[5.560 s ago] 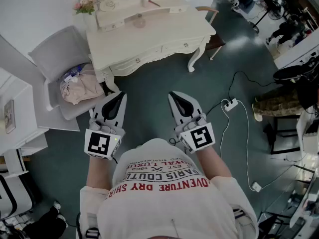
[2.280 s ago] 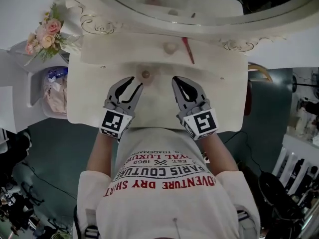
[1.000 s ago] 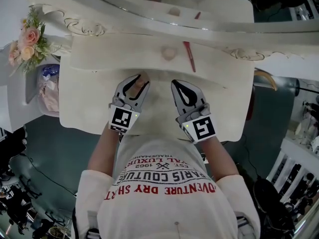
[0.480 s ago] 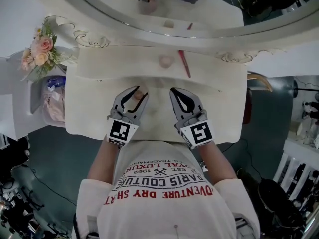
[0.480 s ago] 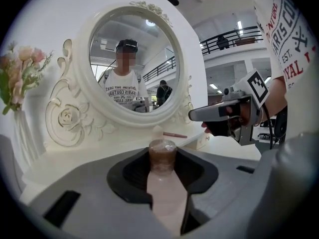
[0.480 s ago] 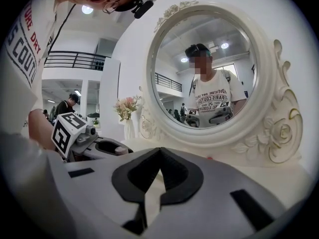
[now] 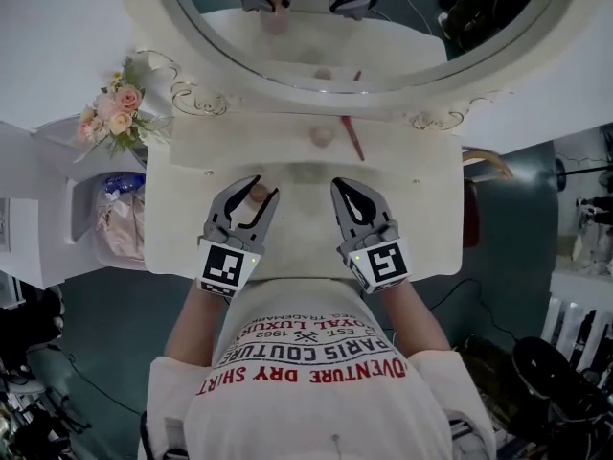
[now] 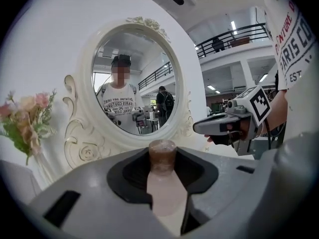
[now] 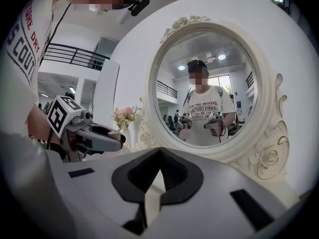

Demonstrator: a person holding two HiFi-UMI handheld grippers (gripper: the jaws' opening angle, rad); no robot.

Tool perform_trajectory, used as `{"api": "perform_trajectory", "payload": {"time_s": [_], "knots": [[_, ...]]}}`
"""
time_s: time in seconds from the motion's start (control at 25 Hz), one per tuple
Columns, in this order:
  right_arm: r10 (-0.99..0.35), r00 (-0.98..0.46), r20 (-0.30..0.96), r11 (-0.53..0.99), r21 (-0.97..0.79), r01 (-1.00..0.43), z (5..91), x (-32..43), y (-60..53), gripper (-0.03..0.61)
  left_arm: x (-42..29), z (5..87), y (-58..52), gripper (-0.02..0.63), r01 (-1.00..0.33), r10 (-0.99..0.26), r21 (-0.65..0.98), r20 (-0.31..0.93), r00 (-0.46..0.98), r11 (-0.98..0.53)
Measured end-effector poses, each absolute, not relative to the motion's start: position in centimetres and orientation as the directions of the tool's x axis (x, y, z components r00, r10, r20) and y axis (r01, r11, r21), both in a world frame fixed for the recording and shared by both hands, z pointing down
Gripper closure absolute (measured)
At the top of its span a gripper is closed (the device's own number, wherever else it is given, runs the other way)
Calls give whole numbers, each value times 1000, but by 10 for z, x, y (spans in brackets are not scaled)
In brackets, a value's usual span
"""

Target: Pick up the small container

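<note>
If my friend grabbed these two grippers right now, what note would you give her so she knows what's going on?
Left hand-held gripper: shut on the small container, which is pinkish with a brown cap.
Right hand-held gripper: shut, with nothing in it, held beside the left one.
Both are over the dressing table, facing the mirror.
Done: the container is gripped and looks lifted off the tabletop.
Left: probably just keep the grip steady. A red stick and another small pink thing lie on the shelf, untouched.

Cream dressing table (image 7: 431, 220) with oval mirror (image 7: 412, 27), pink flowers (image 7: 116, 115), red stick (image 7: 351, 138).
</note>
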State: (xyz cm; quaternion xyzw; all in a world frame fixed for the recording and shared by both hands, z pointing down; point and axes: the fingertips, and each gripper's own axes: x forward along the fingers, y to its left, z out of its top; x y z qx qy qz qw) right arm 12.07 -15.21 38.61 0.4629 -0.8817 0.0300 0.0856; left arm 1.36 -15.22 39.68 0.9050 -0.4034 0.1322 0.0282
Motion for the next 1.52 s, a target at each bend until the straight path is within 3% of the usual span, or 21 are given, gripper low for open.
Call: {"api": "perform_trajectory", "payload": {"time_s": [0.52, 1.52], "knots": [[-819, -564, 106, 571, 47, -820, 338, 96, -135, 580, -37, 330, -136, 471, -773, -771, -90, 208, 602, -628], [-810, -568, 147, 581, 66, -811, 345, 87, -116, 580, -46, 314, -120, 471, -756, -765, -129, 184, 617, -642]]}}
